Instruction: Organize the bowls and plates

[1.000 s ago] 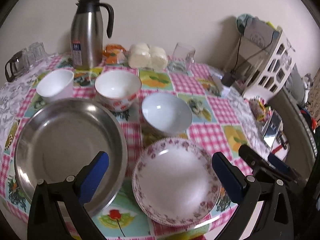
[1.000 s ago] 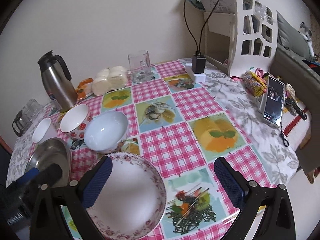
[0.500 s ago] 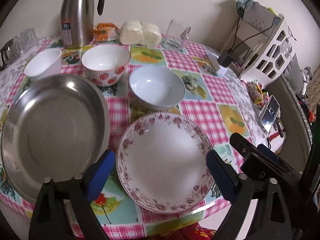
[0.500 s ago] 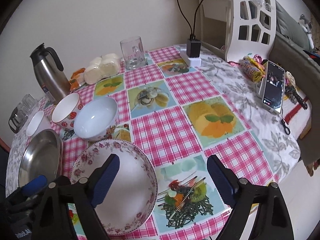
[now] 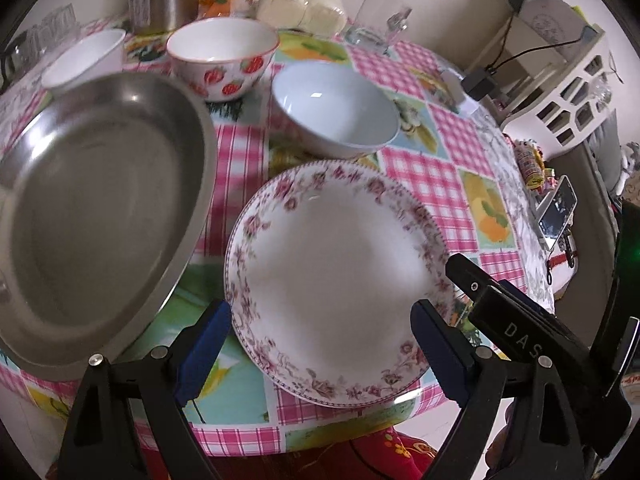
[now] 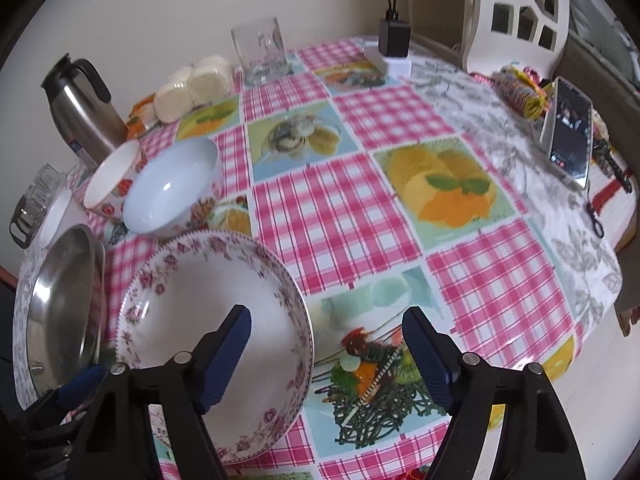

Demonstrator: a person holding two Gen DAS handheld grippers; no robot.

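Left tongs [image 5: 320, 344]: jaws wide apart, nothing gripped. Blue pads sit either side of the near edge of the white shallow plate with pink floral rim [image 5: 336, 280], no contact visible.

Right tongs [image 6: 326, 346]: jaws closing, holding nothing yet. Left pad is over the inside of the floral plate [image 6: 212, 320], right pad over bare cloth; the plate's right rim lies between them, untouched. In the left wrist view the right tongs come in black at the plate's right edge.

Floral plate sits at the near edge of the round counter with pink check fruit-print cloth [image 6: 352, 216].

Left of it, close but apart: large round stainless steel plate [image 5: 92, 204], empty.

Just beyond the floral plate: plain pale blue-white bowl [image 5: 336, 114], empty, almost touching its far rim. Left of that bowl, white bowl with red strawberry print [image 5: 222, 62]. Further left, small plain white bowl [image 5: 86, 58], partly behind the steel plate's rim.

Far edge by the wall: stainless steel thermos jug with black handle [image 6: 82, 110], wrapped white buns [image 6: 192, 88], clear glass mug [image 6: 260, 52].

Right side of counter: smartphone propped up, screen lit [image 6: 570, 132], and white lattice-sided rack [image 6: 516, 12] behind it.
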